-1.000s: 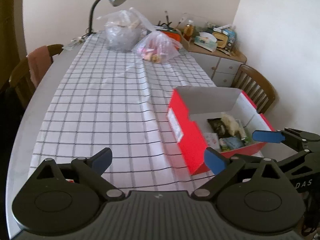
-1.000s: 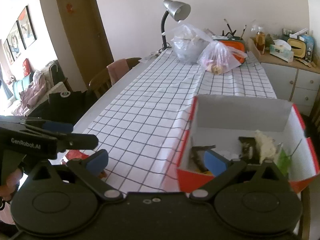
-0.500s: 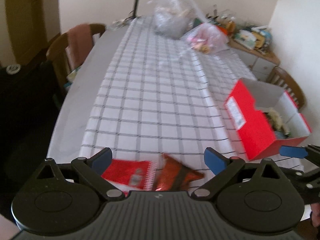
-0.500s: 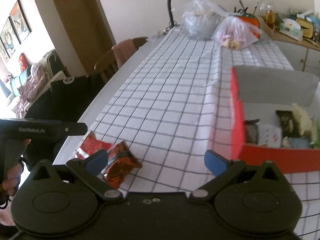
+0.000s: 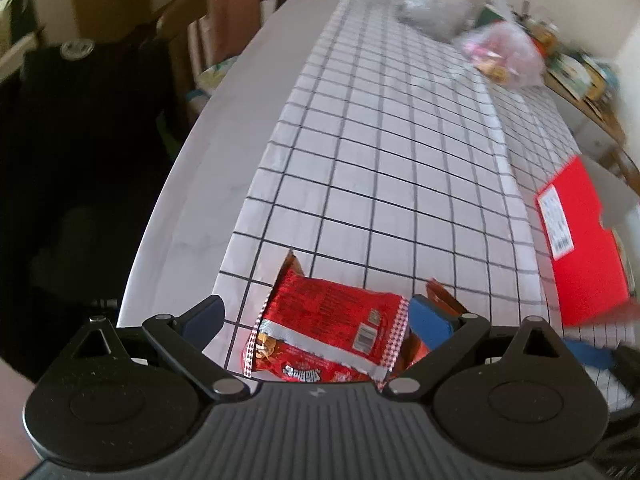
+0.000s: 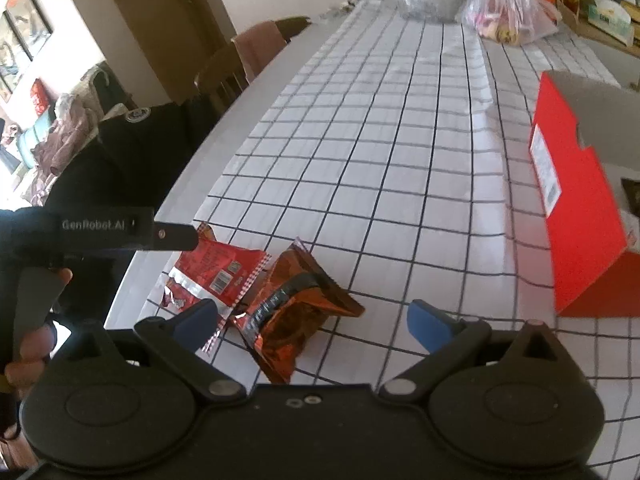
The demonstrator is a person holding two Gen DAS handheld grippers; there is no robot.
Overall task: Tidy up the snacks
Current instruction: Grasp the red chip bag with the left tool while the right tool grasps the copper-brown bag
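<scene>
A red snack packet (image 5: 324,332) lies flat on the checked tablecloth near the table's front left corner, between the open fingers of my left gripper (image 5: 316,316). It also shows in the right wrist view (image 6: 212,272). Beside it on the right lies a crinkled orange-brown snack bag (image 6: 292,312), between the open fingers of my right gripper (image 6: 312,320); its corner shows in the left view (image 5: 440,296). The red cardboard box (image 6: 576,208) stands at the right with snacks inside, mostly hidden.
Two clear plastic bags (image 6: 508,16) sit at the far end of the table. A wooden chair with a pink cloth (image 5: 232,12) stands at the left. A dark jacket (image 6: 132,148) hangs left of the table edge. The left gripper's body (image 6: 108,232) reaches in from the left.
Both grippers have swung left and down from the red box toward the front left corner. The two snack packets have come into view between the fingers.
</scene>
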